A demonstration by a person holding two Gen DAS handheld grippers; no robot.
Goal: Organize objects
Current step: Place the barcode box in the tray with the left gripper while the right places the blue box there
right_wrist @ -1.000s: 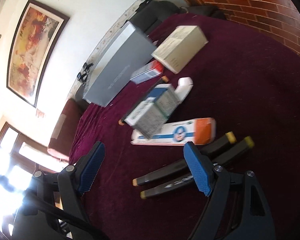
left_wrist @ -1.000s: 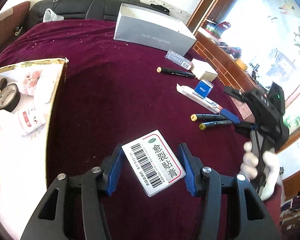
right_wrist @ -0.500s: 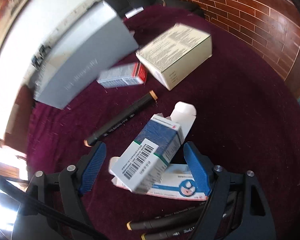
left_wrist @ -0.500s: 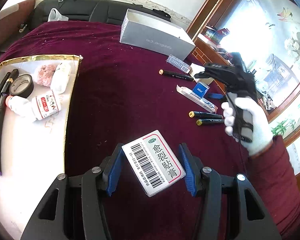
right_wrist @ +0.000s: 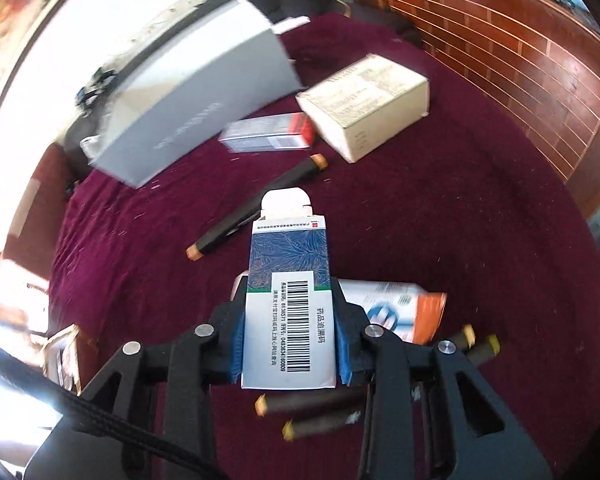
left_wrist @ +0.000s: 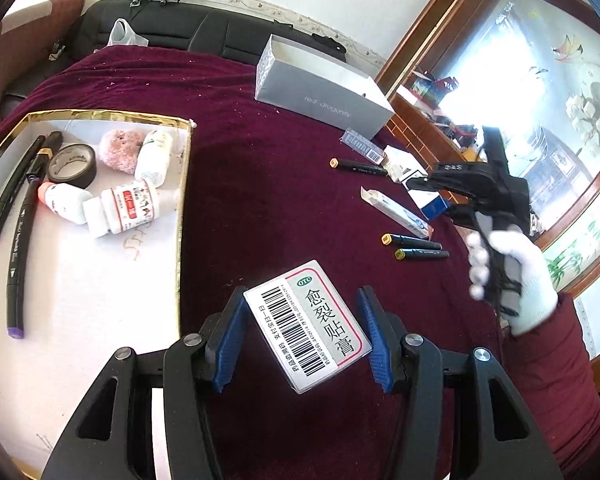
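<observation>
Both grippers w/ flat cardboard boxes.

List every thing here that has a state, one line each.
Left gripper: shut on white plaster box, held off the cloth.
Right gripper: shut on blue box, end flap open.
Grey box: lidless, open.
Gold-rimmed tray: holds bottles, tape, markers.
Tape roll: lying flat in the tray.

Just a dark red tablecloth (left_wrist: 260, 184), black sofa (left_wrist: 204, 32) behind it, a brick wall (right_wrist: 500, 48) and a framed painting (right_wrist: 16, 12).
</observation>
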